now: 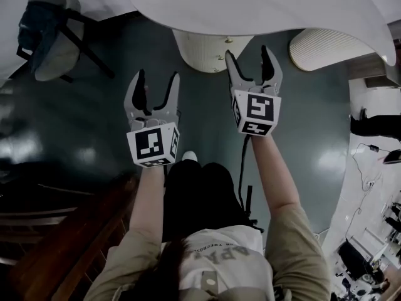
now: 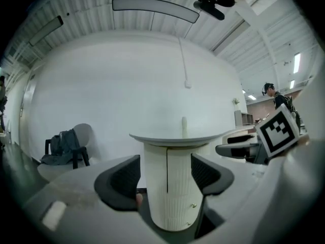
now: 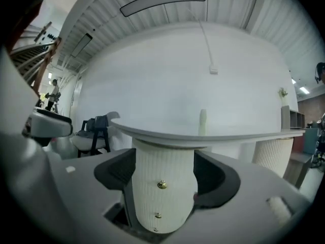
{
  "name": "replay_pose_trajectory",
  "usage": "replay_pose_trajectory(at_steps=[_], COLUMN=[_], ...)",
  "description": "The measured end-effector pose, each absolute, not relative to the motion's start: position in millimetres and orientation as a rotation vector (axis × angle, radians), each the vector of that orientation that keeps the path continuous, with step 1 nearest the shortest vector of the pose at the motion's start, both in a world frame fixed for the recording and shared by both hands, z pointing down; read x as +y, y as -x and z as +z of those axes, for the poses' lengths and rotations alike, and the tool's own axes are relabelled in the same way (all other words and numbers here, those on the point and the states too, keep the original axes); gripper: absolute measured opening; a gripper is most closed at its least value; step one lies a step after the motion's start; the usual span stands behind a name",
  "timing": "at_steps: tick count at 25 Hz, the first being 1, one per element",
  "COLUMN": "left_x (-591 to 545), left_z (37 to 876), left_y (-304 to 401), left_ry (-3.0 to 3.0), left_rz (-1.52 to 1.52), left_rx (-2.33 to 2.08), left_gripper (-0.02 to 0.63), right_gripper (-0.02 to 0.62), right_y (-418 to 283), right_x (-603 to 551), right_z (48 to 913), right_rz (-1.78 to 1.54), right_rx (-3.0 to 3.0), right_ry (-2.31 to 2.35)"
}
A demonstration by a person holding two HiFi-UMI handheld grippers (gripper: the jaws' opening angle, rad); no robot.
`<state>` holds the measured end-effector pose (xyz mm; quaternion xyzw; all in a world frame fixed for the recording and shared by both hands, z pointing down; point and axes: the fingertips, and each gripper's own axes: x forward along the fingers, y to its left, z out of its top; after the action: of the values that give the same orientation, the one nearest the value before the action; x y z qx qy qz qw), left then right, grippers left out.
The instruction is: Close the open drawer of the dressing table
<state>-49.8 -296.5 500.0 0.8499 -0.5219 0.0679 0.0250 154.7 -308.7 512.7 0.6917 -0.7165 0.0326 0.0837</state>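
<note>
Head view shows left claw [image 1: 157, 75] and right claw [image 1: 249, 50] spread wide, empty, short of the drawer column [image 1: 207, 52]; best push squarely beside a knob [image 1: 229, 41].

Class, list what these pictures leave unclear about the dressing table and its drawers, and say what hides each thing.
Head view: the tabletop covers most of the ribbed pedestal; no open drawer can be made out.
Right gripper view: no drawer seams show in the ribbing around the knobs.
Both gripper views: the thin upright thing on top is too small to name.
</note>
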Motion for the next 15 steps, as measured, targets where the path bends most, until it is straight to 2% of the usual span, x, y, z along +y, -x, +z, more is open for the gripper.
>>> replay_pose_trajectory(at_steps=[15], left_x=[-283.0], left_z=[324.6], left_y=[66.7], left_ry=[-2.588], left_rz=[0.281], left_rx=[-1.689], left_gripper=[0.316], right_gripper=[0.348], right_y=[-172.4], right_x=[-256.4], right_z=[362.2], right_rz=[0.155], right_rx=[-2.053], right_ry=[-2.072])
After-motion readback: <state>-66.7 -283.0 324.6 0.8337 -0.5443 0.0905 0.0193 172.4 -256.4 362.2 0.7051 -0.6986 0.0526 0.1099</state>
